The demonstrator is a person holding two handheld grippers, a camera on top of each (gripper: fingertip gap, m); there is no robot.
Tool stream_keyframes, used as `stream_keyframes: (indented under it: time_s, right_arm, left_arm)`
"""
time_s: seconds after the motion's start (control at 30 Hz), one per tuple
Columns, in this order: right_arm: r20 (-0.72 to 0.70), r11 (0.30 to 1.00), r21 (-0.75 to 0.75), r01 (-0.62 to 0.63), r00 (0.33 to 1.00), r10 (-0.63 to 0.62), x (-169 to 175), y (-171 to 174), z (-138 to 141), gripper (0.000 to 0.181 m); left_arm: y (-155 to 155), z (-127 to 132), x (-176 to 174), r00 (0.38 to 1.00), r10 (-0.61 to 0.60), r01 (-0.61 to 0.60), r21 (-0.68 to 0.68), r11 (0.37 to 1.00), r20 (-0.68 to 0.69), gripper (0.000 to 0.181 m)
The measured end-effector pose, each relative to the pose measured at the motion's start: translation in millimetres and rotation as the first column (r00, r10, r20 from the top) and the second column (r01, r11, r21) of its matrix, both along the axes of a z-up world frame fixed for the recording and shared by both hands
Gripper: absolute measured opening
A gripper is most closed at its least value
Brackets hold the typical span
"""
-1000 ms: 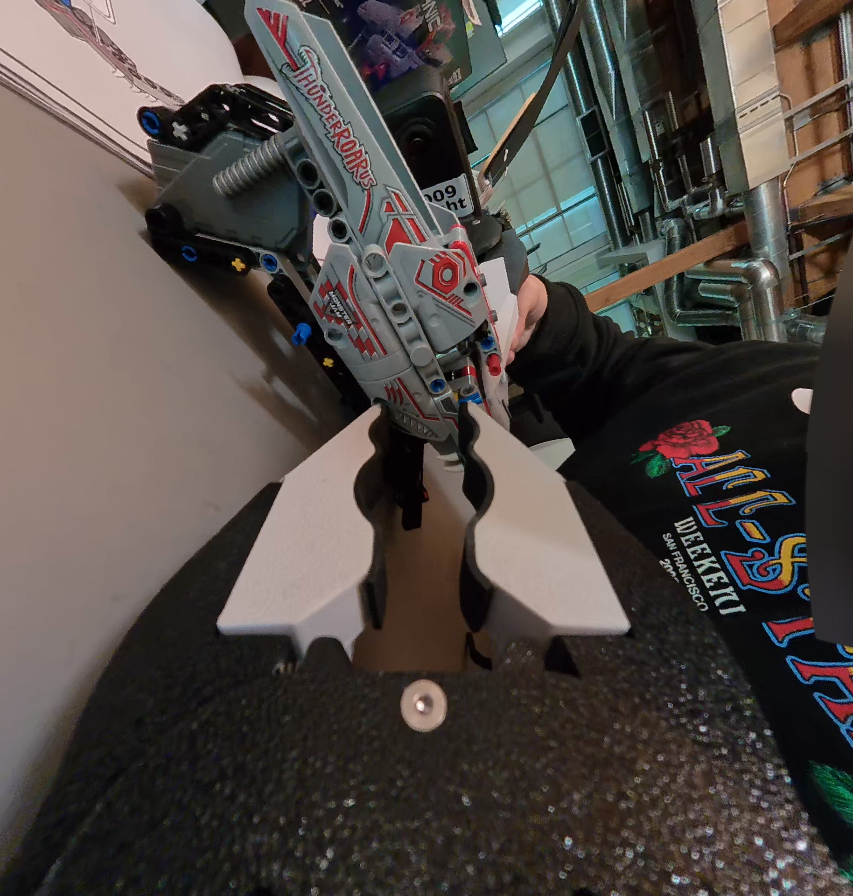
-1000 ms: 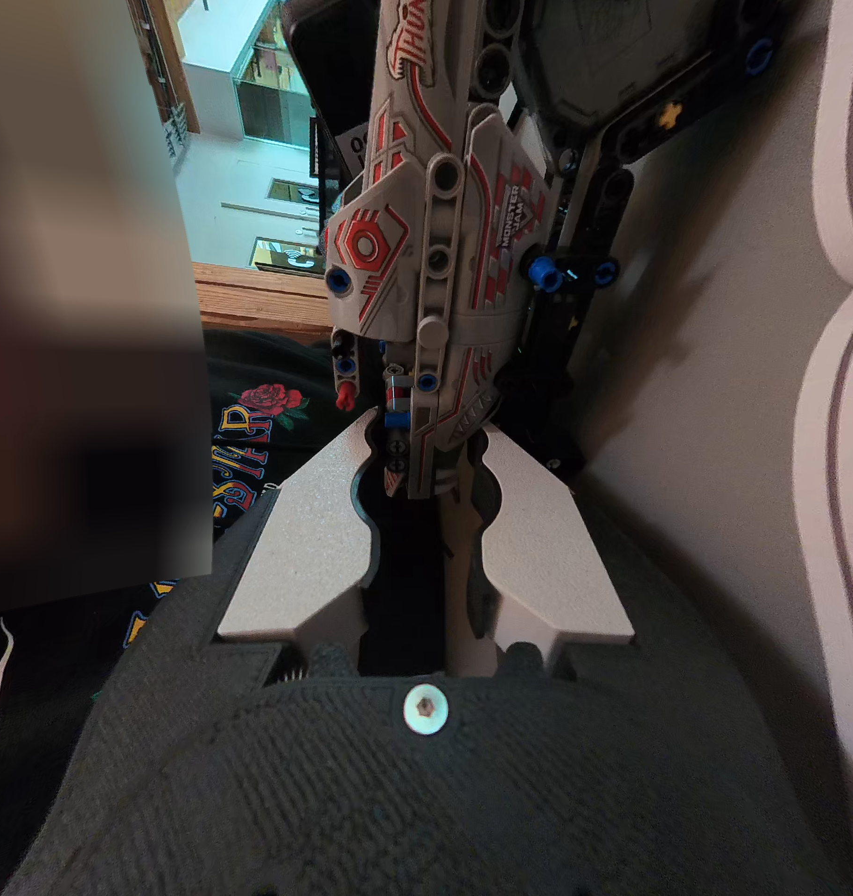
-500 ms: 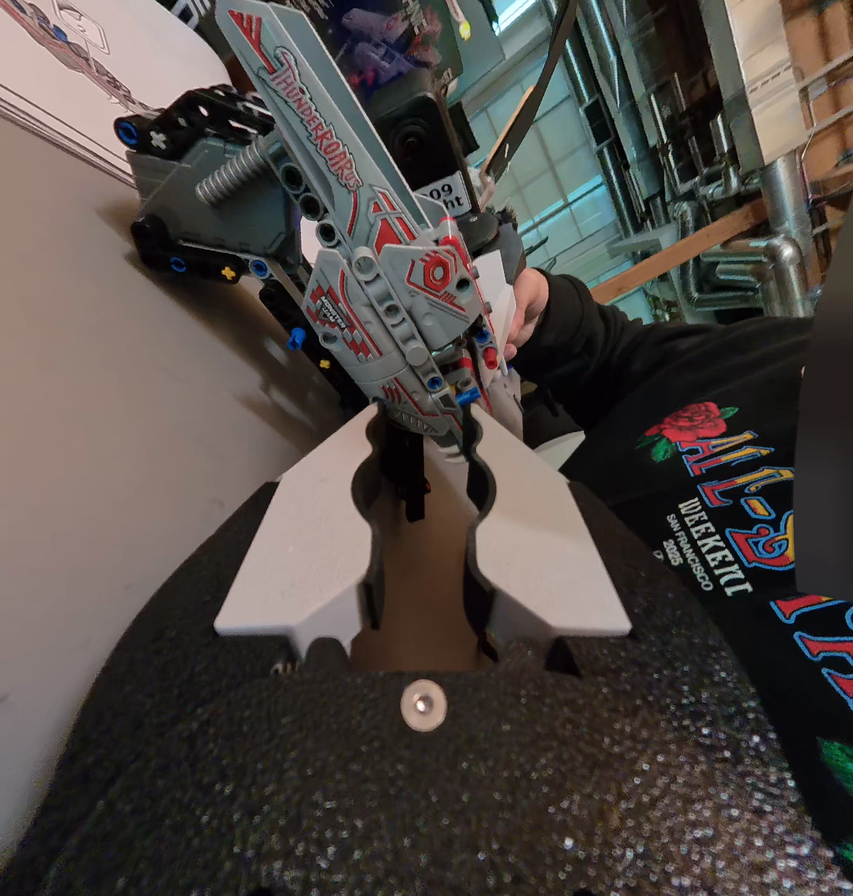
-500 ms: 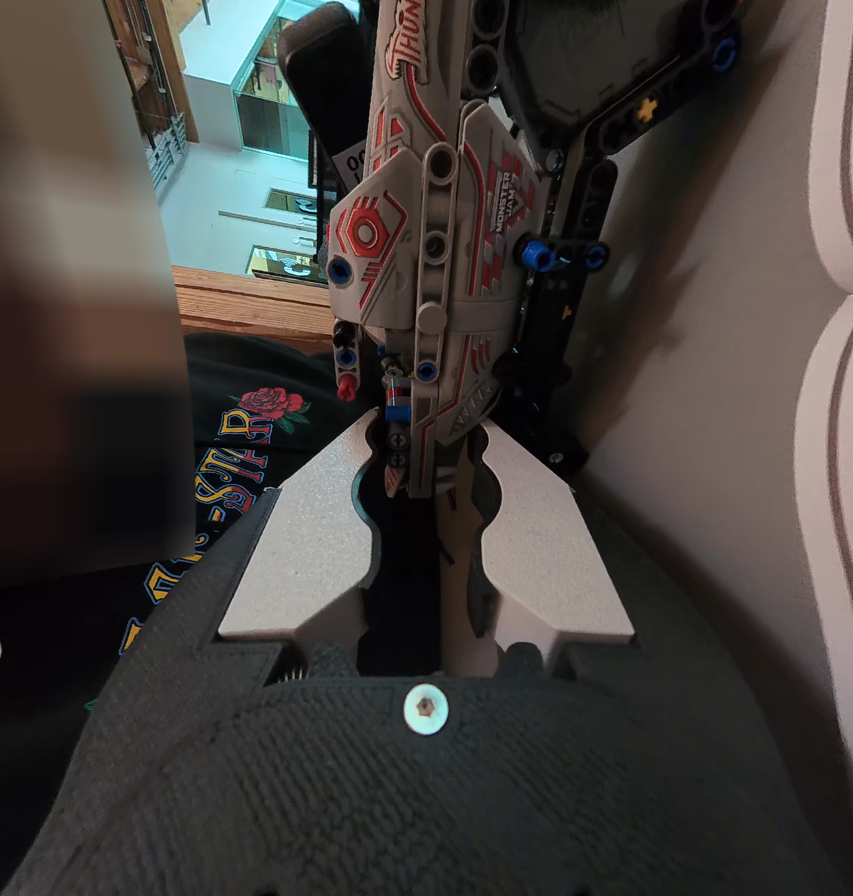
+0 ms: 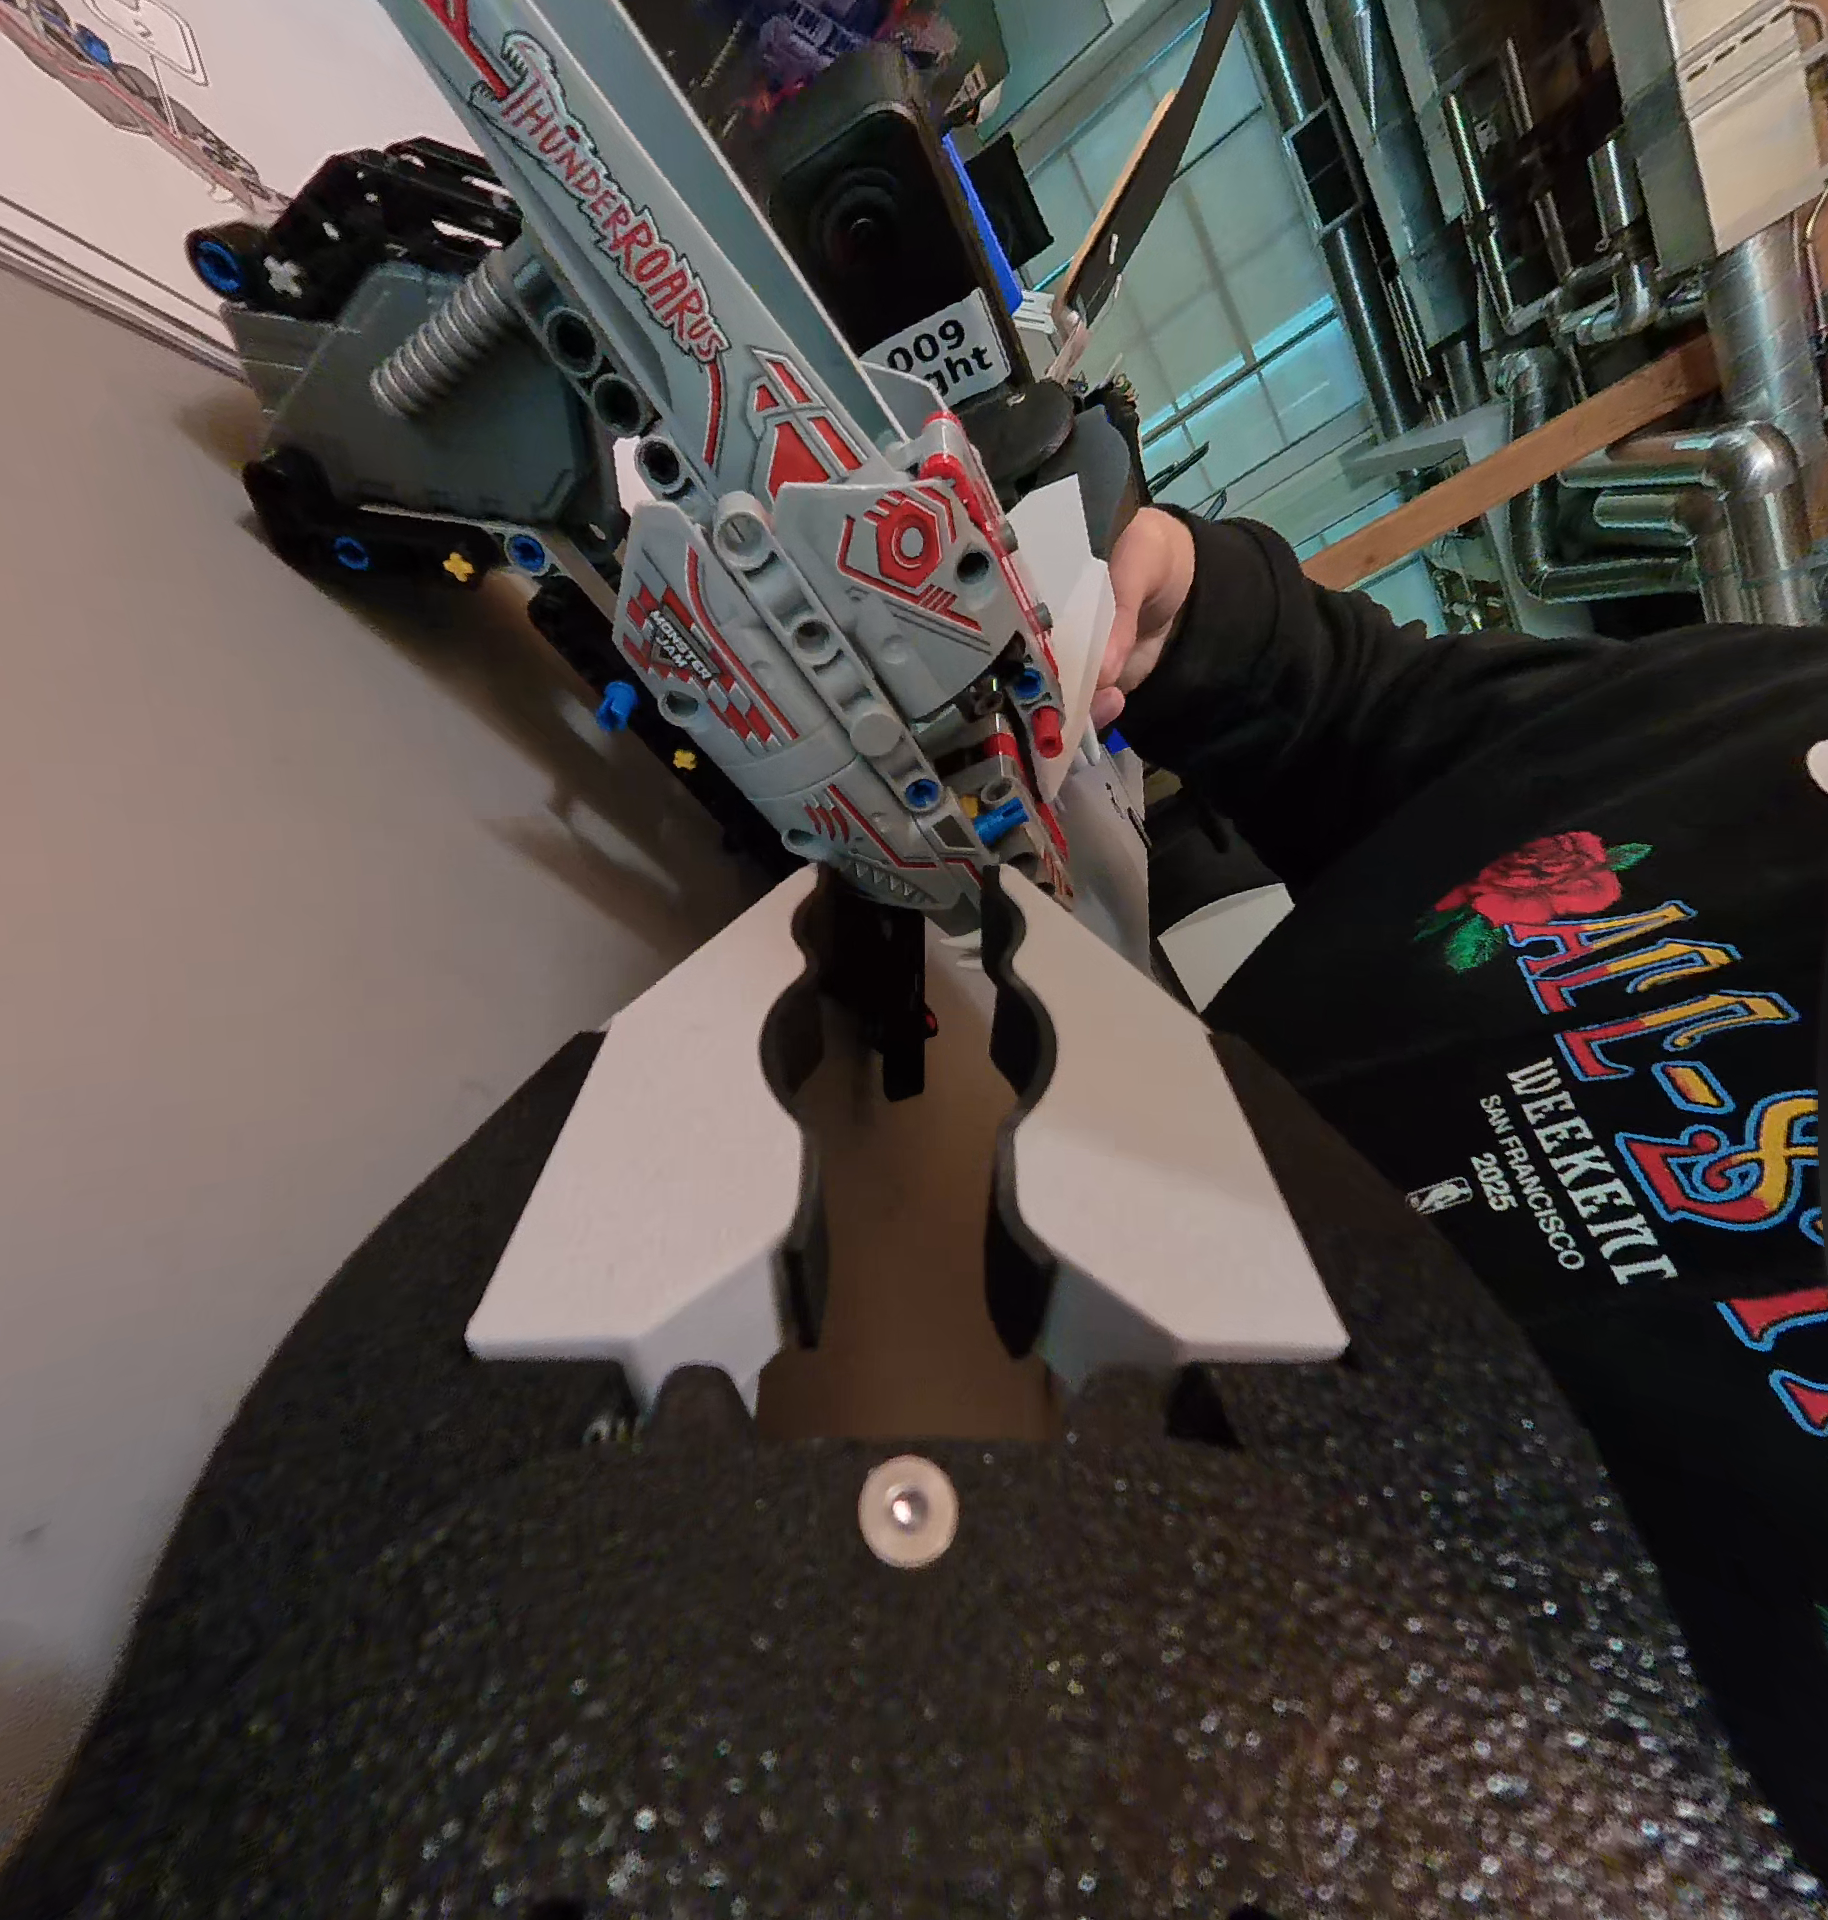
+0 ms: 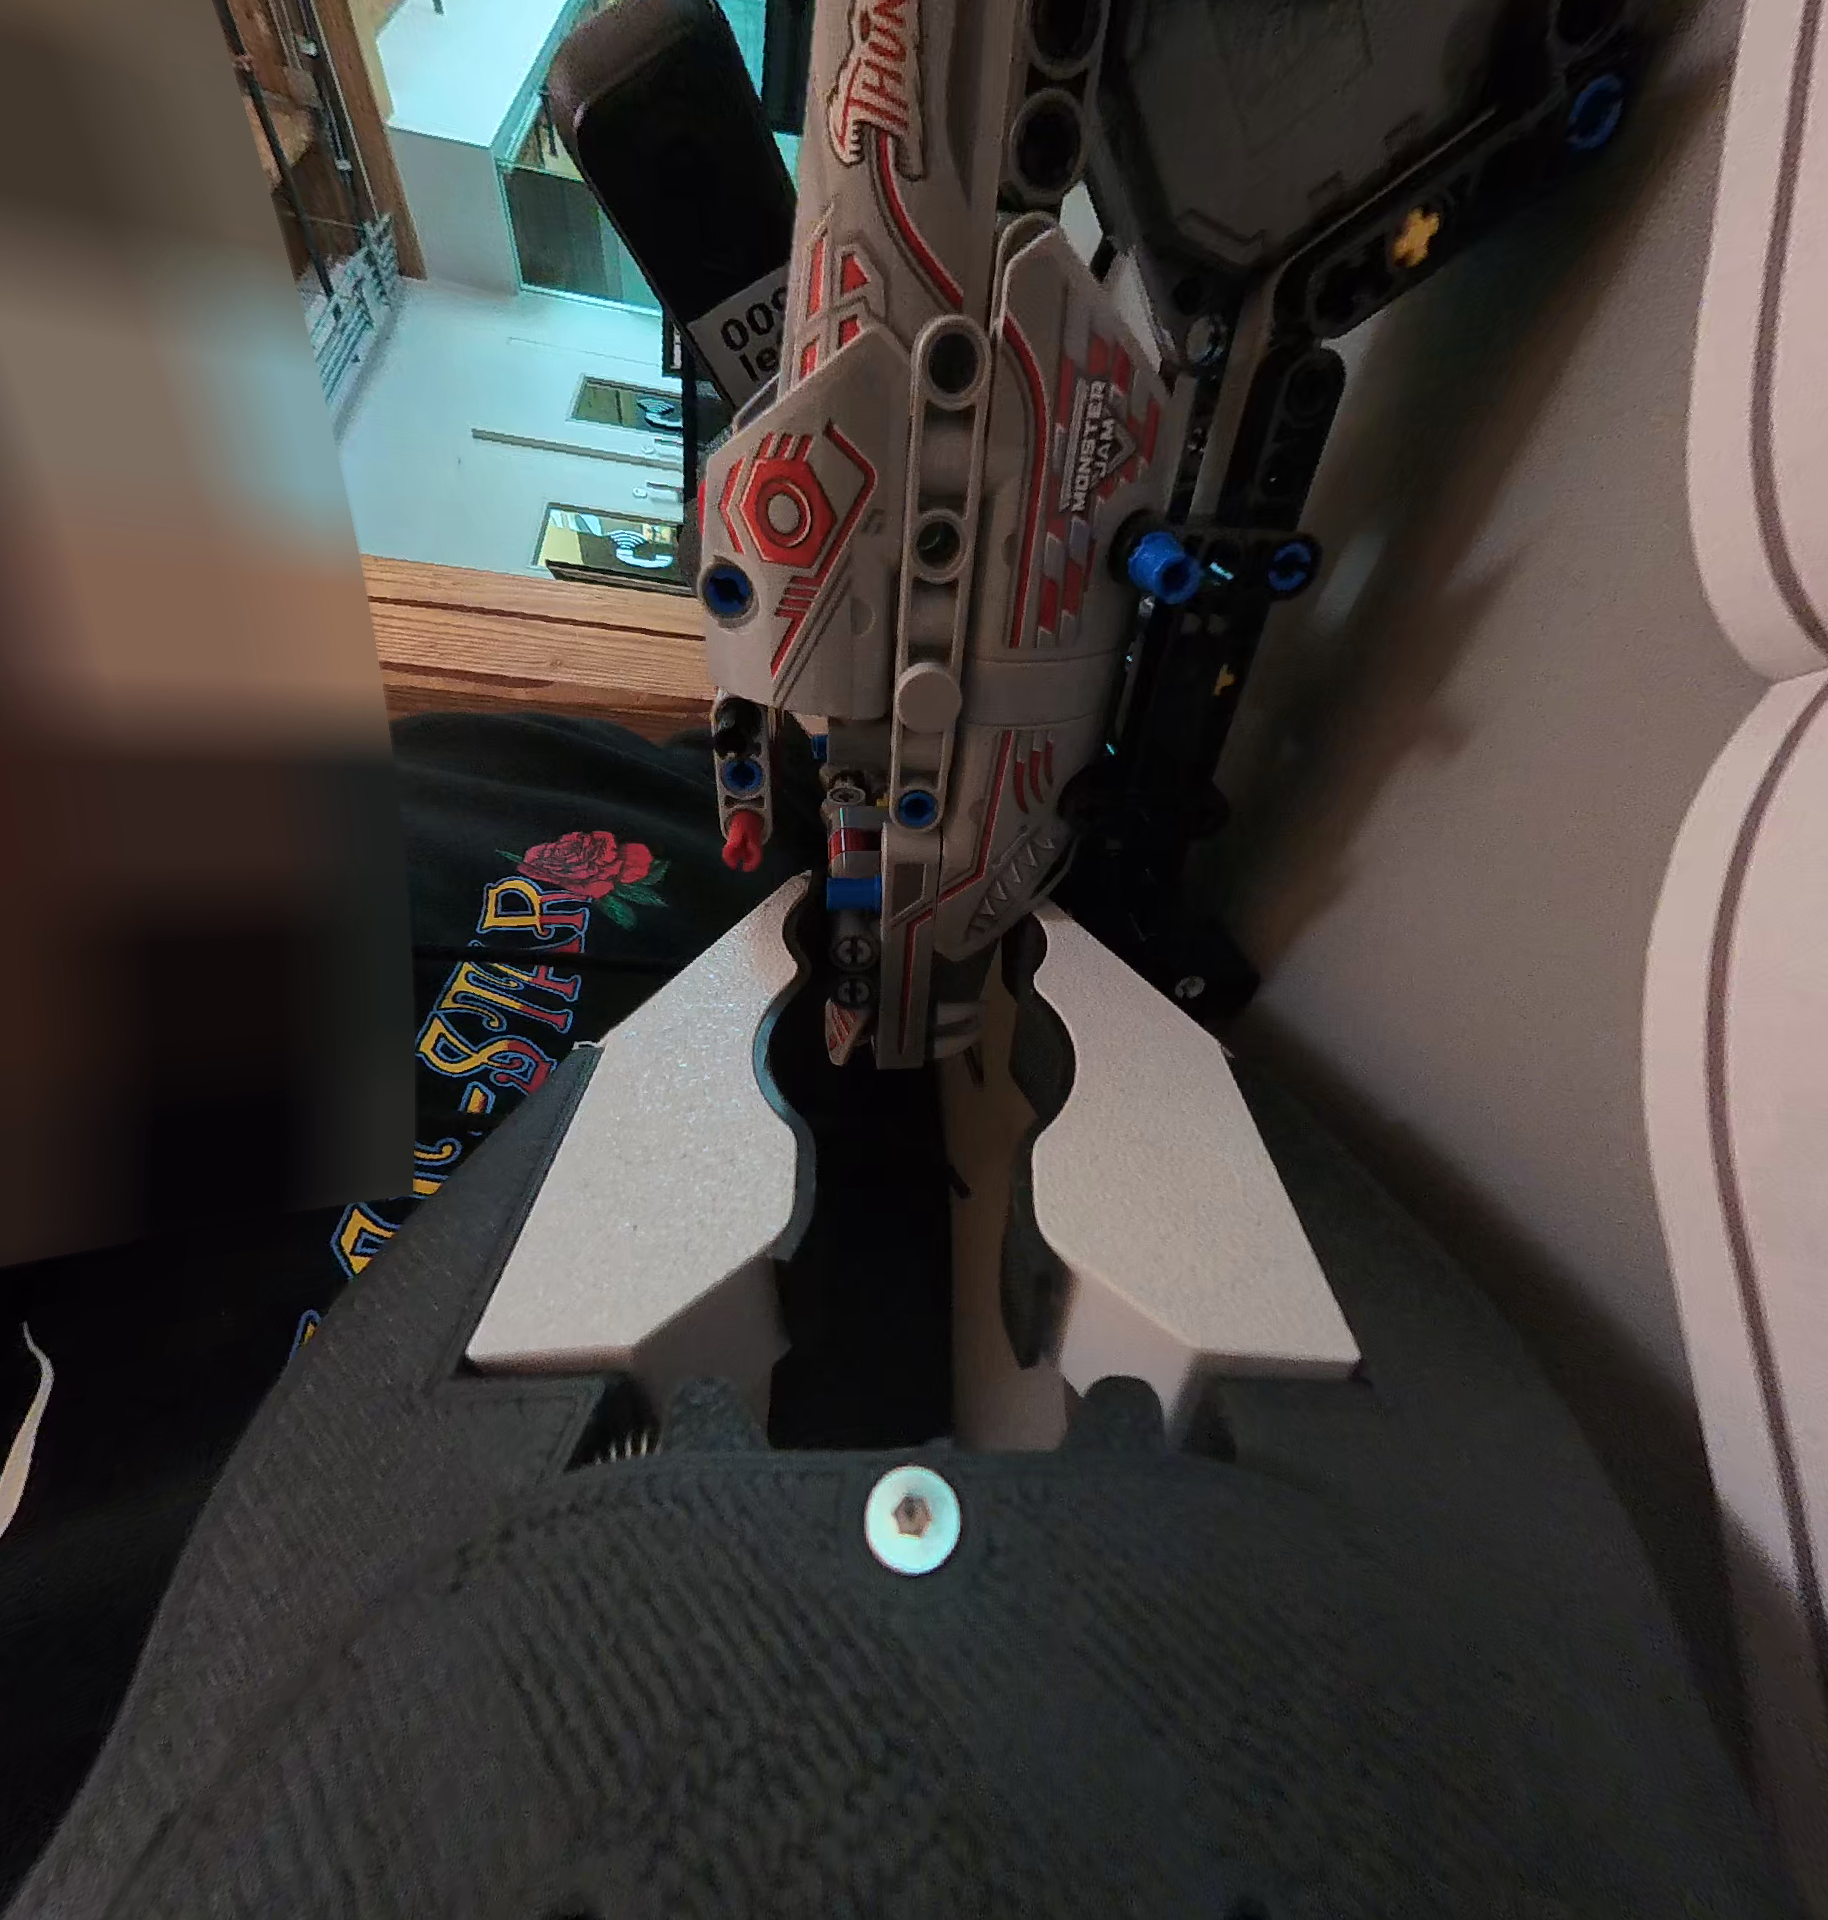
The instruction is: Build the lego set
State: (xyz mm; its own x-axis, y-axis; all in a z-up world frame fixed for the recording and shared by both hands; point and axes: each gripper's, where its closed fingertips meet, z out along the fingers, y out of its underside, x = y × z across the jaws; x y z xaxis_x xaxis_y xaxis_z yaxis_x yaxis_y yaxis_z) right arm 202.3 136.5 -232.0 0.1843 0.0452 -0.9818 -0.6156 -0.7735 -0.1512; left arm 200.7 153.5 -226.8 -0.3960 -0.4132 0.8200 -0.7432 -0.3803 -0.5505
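Observation:
The Lego model [image 5: 785,644] is a grey body with red-printed panels on a black Technic frame, with blue pins and a dark grey block carrying a spring. It stands tilted against the pale table. My left gripper [image 5: 902,909] is shut on its lower end. My right gripper [image 6: 920,920] is shut on the same end from the opposite side, where the model [image 6: 941,582] fills the middle of the view. The right gripper's white fingers [image 5: 1071,582] and camera show behind the model in the left wrist view. The left gripper's camera [image 6: 671,177] shows in the right wrist view.
The pale table [image 5: 214,831] runs along the model. An instruction booklet [image 5: 89,73] lies at its far edge and also shows in the right wrist view [image 6: 1793,468]. A person's hand [image 5: 1149,613] and black printed sweatshirt [image 5: 1512,935] are close behind the model.
Both grippers keep their hold. The model has drawn slightly nearer and shifted a little in the left wrist view; the right wrist view is almost the same.

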Motion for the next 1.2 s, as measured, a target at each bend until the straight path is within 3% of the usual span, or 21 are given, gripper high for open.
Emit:
stream_keyframes:
  time_s: [0.4,0.97,1.2]
  right_arm:
    - [-0.019,1.000,0.006,-0.017,1.000,0.017,-2.1,-4.5,2.4,0.033]
    - [-0.004,0.997,-0.004,-0.080,0.997,0.080,-4.2,-9.8,6.0,0.033]
    - [0.087,0.999,0.034,-0.023,0.996,0.020,3.3,-11.5,6.4,0.037]
  left_arm:
    - [-1.0,2.0,0.2,0.999,-0.003,0.002,0.013,1.000,0.040,0.033]
    - [0.6,0.5,5.6,0.999,-0.005,0.005,0.001,1.000,-0.039,0.033]
    - [1.8,1.2,11.3,0.999,0.031,-0.032,-0.028,0.999,-0.045,0.030]
